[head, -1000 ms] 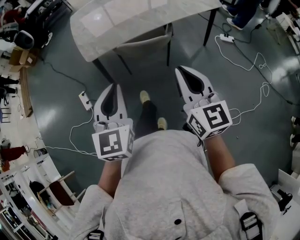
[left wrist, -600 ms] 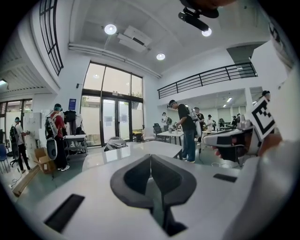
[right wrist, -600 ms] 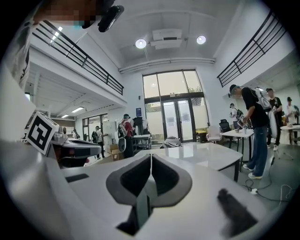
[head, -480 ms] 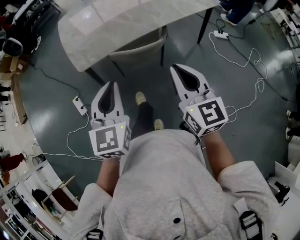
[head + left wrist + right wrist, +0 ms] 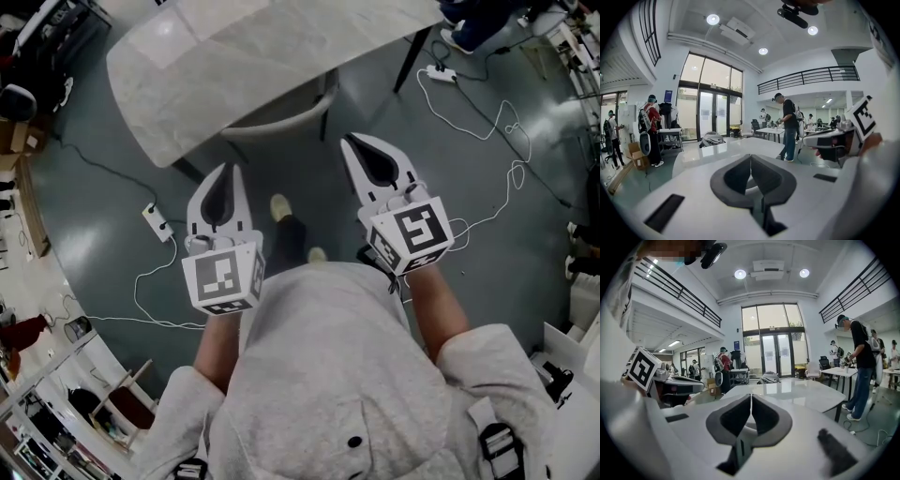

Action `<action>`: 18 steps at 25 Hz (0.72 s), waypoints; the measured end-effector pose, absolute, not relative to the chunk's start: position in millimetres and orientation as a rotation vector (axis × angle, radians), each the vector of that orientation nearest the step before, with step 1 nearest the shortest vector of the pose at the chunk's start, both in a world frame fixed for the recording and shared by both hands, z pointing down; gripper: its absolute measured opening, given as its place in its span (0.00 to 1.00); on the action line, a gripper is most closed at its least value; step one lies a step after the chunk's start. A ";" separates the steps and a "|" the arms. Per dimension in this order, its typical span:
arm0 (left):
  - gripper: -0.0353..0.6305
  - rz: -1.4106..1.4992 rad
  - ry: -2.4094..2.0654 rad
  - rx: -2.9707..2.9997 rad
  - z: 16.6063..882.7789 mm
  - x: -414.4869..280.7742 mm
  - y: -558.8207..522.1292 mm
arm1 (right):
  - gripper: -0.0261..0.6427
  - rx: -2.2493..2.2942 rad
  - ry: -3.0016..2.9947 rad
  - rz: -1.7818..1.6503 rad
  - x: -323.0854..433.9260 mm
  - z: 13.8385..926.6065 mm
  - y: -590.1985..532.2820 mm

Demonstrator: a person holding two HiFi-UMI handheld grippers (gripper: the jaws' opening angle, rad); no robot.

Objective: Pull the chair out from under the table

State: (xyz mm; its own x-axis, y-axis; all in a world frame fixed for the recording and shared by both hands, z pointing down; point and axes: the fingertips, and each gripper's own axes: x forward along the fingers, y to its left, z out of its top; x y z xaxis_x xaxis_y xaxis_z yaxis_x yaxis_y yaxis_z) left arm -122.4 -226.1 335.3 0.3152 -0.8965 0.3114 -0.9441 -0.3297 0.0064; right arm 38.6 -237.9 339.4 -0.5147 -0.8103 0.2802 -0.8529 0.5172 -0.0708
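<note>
A grey chair [image 5: 279, 114] is tucked under the white marble-look table [image 5: 234, 66], and only its curved back rim and one leg show in the head view. My left gripper [image 5: 228, 170] is shut and empty, its tips just short of the table's near edge, left of the chair. On the other side, my right gripper [image 5: 350, 142] is also shut and empty, its tips beside the chair's right corner and apart from it. In the left gripper view the shut left gripper [image 5: 751, 157] points over the table top [image 5: 717, 152]. The right gripper [image 5: 751, 397] faces the table top [image 5: 801, 392] too.
A black table leg [image 5: 412, 58] stands at the right. White power strips [image 5: 156, 222] [image 5: 438, 71] and looping cables [image 5: 511, 127] lie on the grey floor. My foot [image 5: 280, 206] is between the grippers. A person [image 5: 789, 126] stands by the table's far side.
Both grippers have moved forward toward the table, staying shut. The table and chair now sit nearer and lower in the head view.
</note>
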 end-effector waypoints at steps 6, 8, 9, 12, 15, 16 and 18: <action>0.07 0.381 -1.676 2.380 336.0 -134.4 -258.1 | 0.08 1.405 -2.502 0.279 30.7 342.2 -271.2; 0.07 0.388 -1.667 2.378 337.9 -143.6 -268.6 | 0.08 1.396 -2.492 0.274 22.1 342.9 -281.1; 0.07 0.393 -1.664 2.377 338.5 -148.0 -274.2 | 0.08 1.392 -2.488 0.271 17.7 343.2 -286.4; 0.07 0.401 -1.649 2.382 340.7 -153.0 -292.9 | 0.08 1.378 -2.469 0.247 11.4 345.0 -305.5; 0.07 0.408 -1.619 2.398 346.0 -153.8 -310.3 | 0.08 1.375 -2.441 0.206 10.4 347.8 -324.0; 0.07 0.410 -1.612 2.403 347.6 -156.1 -315.9 | 0.08 1.377 -2.436 0.196 8.8 348.2 -329.9; 0.07 0.411 -1.602 2.410 351.0 -161.2 -326.4 | 0.08 1.383 -2.427 0.187 5.8 349.9 -340.5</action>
